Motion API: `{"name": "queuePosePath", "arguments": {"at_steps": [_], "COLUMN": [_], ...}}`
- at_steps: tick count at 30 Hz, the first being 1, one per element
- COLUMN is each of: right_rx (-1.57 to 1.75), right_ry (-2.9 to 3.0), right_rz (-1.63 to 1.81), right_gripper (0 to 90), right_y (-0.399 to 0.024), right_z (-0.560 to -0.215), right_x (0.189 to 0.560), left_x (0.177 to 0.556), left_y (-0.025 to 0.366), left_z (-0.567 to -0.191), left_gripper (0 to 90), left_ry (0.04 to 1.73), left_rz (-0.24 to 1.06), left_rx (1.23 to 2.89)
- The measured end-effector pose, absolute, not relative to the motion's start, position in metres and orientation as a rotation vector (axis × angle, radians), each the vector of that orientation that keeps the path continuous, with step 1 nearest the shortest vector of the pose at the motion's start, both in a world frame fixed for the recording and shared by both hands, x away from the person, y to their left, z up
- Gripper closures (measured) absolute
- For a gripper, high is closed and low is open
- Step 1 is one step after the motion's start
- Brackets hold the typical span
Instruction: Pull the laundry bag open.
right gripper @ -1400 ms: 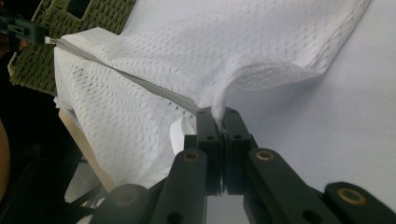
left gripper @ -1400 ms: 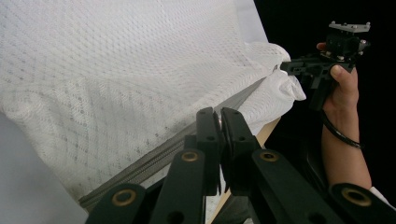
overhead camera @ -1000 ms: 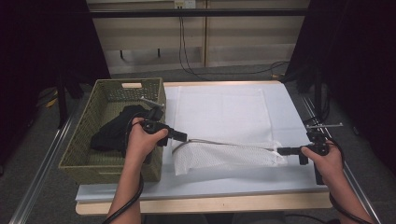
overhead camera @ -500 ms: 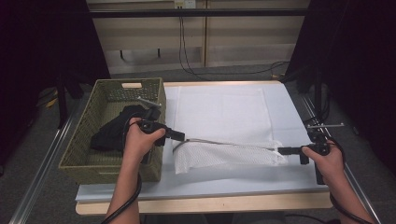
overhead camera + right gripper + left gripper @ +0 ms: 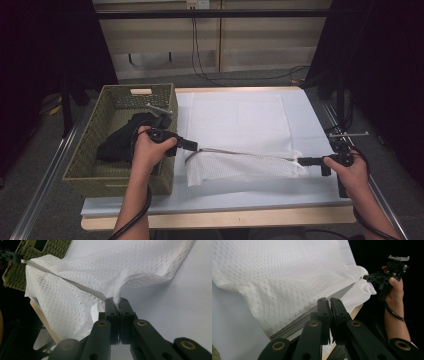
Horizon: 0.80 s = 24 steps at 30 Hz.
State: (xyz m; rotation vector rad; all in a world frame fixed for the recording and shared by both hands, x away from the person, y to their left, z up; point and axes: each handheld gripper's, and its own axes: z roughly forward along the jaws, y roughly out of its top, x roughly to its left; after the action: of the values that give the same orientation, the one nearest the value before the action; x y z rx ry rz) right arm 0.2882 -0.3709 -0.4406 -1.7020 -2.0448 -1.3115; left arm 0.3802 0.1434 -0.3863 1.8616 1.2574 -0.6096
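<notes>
A white mesh cloth (image 5: 240,167) with a grey zipper edge is stretched taut between both grippers above the table's front half. My left gripper (image 5: 192,146) is shut on its left end beside the basket, and the jaws meet on the zipper band in the left gripper view (image 5: 329,301). My right gripper (image 5: 301,161) is shut on the right end; in the right gripper view the pinched mesh rises from between its jaws (image 5: 116,301). The cloth (image 5: 287,277) hangs below the taut edge and rests partly on the table. The mesh (image 5: 112,267) spreads toward the far hand.
A woven olive basket (image 5: 90,165) stands at the table's left with a black garment (image 5: 120,140) in it. A flat white cloth (image 5: 235,115) lies spread on the pale table top (image 5: 310,125) behind the mesh. Dark curtains and cables lie beyond the table.
</notes>
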Motion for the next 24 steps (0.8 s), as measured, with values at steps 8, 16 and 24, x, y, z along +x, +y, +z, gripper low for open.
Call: {"name": "queuePosePath", "arguments": {"at_steps": [8, 16, 24], "right_rx": [-1.705, -1.716, -1.718], "right_ry": [-2.043, -2.035, -2.031], "right_rz": [-1.313, -1.313, -1.333], "right_gripper": [89.3, 89.3, 89.3], "right_y": [-0.3713, -0.3738, -0.3745], "right_z": [-0.4403, -0.4410, -0.4402], "right_x": [0.2881, 0.2882, 0.2880], "left_x": [0.3805, 0.3803, 0.3806], "left_y": [0.1460, 0.1478, 0.1491], "left_z": [-0.3850, -0.3850, -0.3849], "left_gripper": [86.7, 86.7, 86.7], "left_ry": [1.246, 1.260, 1.256], "left_rz": [-0.610, -0.604, -0.596], "left_rx": [1.869, 1.864, 1.863]}}
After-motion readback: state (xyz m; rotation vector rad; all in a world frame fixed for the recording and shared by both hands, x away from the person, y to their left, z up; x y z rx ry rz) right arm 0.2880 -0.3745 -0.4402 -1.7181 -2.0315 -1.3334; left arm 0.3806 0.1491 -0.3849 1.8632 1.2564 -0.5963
